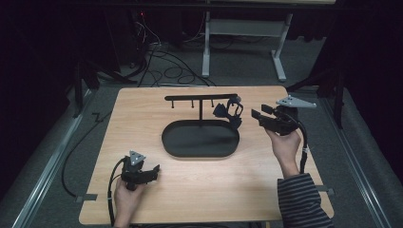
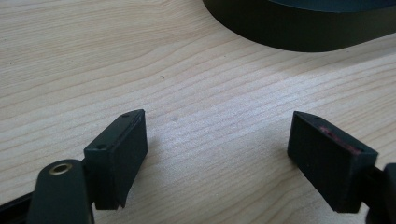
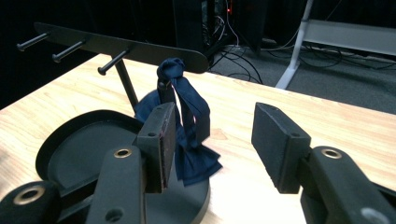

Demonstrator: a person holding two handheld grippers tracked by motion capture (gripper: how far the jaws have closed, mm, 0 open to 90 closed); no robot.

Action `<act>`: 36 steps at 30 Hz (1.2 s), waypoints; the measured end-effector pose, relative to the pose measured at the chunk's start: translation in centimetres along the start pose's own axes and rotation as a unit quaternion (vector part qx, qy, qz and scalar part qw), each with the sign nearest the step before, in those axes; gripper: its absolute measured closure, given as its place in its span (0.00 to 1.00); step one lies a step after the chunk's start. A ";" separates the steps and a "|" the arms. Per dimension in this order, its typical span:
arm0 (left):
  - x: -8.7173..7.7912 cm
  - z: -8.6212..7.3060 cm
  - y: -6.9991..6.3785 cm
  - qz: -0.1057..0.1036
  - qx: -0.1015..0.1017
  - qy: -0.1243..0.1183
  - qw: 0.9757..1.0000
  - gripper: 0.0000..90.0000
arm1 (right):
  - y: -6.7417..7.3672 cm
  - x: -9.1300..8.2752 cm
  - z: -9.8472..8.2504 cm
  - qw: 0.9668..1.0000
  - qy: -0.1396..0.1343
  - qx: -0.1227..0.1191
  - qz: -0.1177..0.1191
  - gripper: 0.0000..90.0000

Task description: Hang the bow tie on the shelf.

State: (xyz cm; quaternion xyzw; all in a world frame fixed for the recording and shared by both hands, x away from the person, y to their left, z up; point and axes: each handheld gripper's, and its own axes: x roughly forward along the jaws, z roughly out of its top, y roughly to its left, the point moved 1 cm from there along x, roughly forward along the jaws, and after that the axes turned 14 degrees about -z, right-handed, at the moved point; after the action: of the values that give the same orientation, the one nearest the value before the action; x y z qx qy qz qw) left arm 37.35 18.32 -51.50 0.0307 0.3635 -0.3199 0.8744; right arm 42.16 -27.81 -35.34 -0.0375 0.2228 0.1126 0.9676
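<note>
A black stand with an oval tray base (image 1: 199,138) and a horizontal peg bar (image 1: 199,97) sits mid-table. A dark blue knotted cloth (image 1: 229,112) hangs from the bar's right end, seen close in the right gripper view as the cloth (image 3: 189,126) draping onto the tray (image 3: 74,154). My right gripper (image 1: 256,114) is open just right of the cloth, its jaws apart with nothing between them (image 3: 212,140). My left gripper (image 1: 154,171) rests low at the front left, open (image 2: 217,154) over bare wood, the tray's edge (image 2: 299,32) ahead of it.
The wooden table (image 1: 142,118) has free surface around the stand. Beyond the far edge lie cables (image 1: 166,71) and a white frame leg (image 1: 206,52) on grey floor. Several empty pegs (image 3: 60,51) stick out from the bar.
</note>
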 end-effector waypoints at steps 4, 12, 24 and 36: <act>0.0 0.0 0.0 0.000 0.000 0.000 1.000 0.23 | -0.4 -0.8 -0.5 1.000 -0.004 0.003 -0.001 0.56; 0.0 0.0 0.0 -0.001 0.000 0.001 1.000 0.23 | -0.9 -1.9 -1.5 1.000 -0.005 0.014 -0.002 0.56; 0.0 0.0 0.0 0.000 0.000 0.000 1.000 0.23 | -1.2 -2.5 -2.5 1.000 -0.002 0.023 0.003 0.56; 0.0 0.0 0.0 0.000 0.000 0.002 1.000 0.23 | -1.0 -2.7 -3.4 1.000 0.002 0.029 0.007 0.55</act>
State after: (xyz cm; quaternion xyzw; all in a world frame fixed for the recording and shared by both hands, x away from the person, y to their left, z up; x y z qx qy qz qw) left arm 37.33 18.33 -51.47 0.0309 0.3651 -0.3201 0.8737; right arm 38.58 -29.76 -37.22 -0.0083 0.2279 0.1123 0.9671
